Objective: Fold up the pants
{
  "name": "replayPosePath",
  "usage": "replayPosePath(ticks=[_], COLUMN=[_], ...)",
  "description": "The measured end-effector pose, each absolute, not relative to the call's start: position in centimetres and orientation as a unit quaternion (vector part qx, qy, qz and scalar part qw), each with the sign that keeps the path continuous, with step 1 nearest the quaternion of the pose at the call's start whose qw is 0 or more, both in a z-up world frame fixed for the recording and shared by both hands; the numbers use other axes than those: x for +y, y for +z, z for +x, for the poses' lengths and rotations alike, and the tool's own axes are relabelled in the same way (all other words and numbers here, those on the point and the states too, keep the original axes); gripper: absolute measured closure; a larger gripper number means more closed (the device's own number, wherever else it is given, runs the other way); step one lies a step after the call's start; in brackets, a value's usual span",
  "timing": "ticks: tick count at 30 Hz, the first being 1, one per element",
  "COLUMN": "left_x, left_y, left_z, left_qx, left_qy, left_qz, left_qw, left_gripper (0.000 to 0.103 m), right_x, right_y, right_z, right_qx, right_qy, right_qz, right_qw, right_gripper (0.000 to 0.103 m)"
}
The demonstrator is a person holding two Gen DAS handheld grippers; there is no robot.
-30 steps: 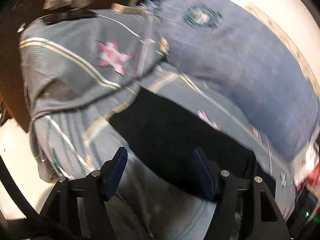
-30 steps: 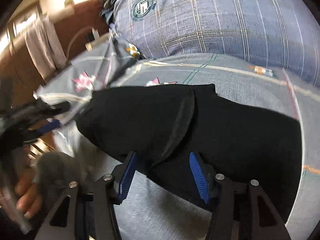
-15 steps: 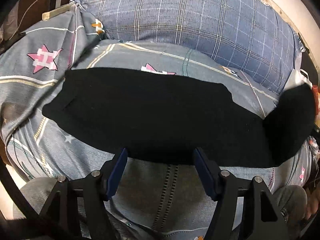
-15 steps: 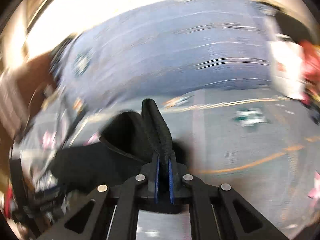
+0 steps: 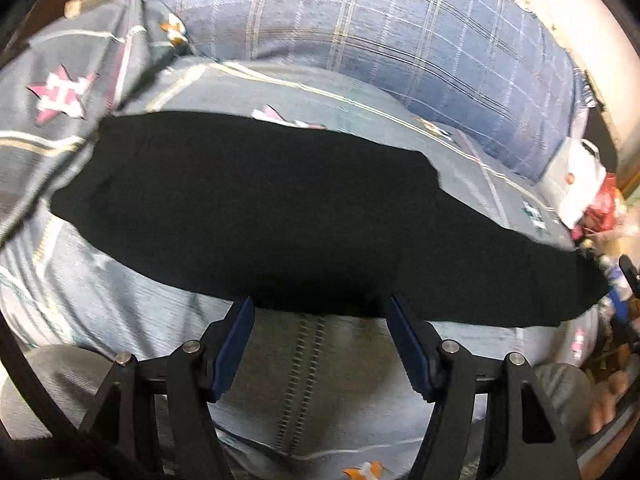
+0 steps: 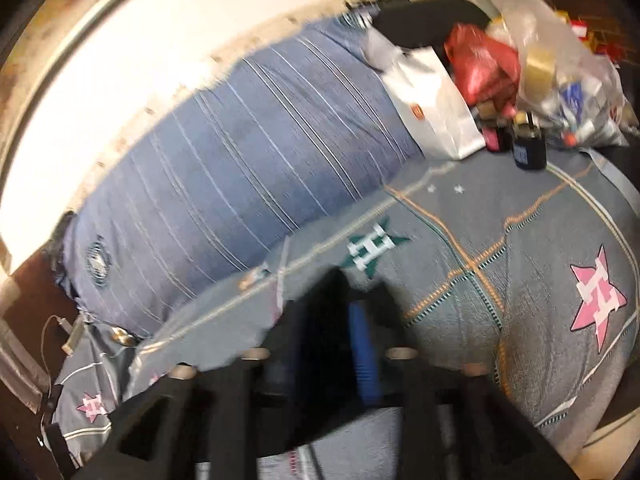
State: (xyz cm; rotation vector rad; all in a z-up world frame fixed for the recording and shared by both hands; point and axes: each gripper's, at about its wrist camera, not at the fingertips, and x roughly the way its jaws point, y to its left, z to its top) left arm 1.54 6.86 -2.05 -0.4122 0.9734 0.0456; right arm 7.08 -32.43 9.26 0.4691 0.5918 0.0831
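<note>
The black pants [image 5: 280,216] lie stretched out across a grey bedsheet [image 5: 320,380] with star patterns, reaching from left to far right. My left gripper [image 5: 320,340] is open and empty, its blue pads [image 5: 234,344] just short of the pants' near edge. In the blurred right wrist view, my right gripper [image 6: 340,320] has its blue pads [image 6: 364,356] close together with dark cloth [image 6: 328,300] between them; I cannot tell if it still grips.
A large blue plaid pillow [image 5: 380,40] lies along the wall behind the pants, also in the right wrist view [image 6: 240,180]. A white bag [image 6: 432,96], a red bag [image 6: 480,60] and clear plastic clutter [image 6: 560,60] sit at the far right end of the bed.
The right gripper shut on the pants' end and pulled it to the right. The pants now lie spread longer across the bed. The left gripper stayed open.
</note>
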Motion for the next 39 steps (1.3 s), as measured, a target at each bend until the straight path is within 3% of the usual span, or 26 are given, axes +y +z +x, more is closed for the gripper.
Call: replayPosePath(ticks=[1, 5, 9, 14, 19, 33, 37, 39], left_x=[6.8, 6.3, 5.2, 4.6, 5.6, 3.6, 4.1, 4.3], left_y=[-2.3, -3.2, -3.4, -3.0, -3.1, -3.0, -2.7, -2.5], left_z=[1.5, 2.0, 3.0, 4.0, 3.4, 2.0, 1.3, 1.1], left_qx=[0.468, 0.486, 0.494, 0.489, 0.48, 0.468, 0.463, 0.458], left_qy=[0.016, 0.001, 0.016, 0.024, 0.013, 0.041, 0.047, 0.047], left_qz=[-0.208, -0.24, -0.24, -0.237, -0.258, -0.165, -0.169, -0.174], left_qw=[0.859, 0.84, 0.836, 0.839, 0.838, 0.867, 0.869, 0.871], left_gripper=[0.034, 0.034, 0.034, 0.036, 0.039, 0.039, 0.039, 0.039], right_x=[-31.7, -27.9, -23.4, -21.6, -21.4, -19.9, -19.5, -19.5], right_y=[9.3, 8.5, 4.9, 1.6, 1.0, -0.7, -0.8, -0.9], right_z=[6.6, 5.9, 6.5, 7.4, 7.0, 7.0, 7.1, 7.3], right_qx=[0.282, 0.305, 0.398, 0.464, 0.471, 0.501, 0.5, 0.503], right_qy=[0.059, 0.143, 0.185, 0.174, 0.194, 0.163, 0.172, 0.176], right_qz=[0.233, 0.216, 0.212, 0.177, 0.17, 0.132, 0.132, 0.141], right_qw=[0.929, 0.917, 0.873, 0.851, 0.843, 0.84, 0.839, 0.835], right_gripper=[0.028, 0.028, 0.031, 0.056, 0.064, 0.062, 0.049, 0.048])
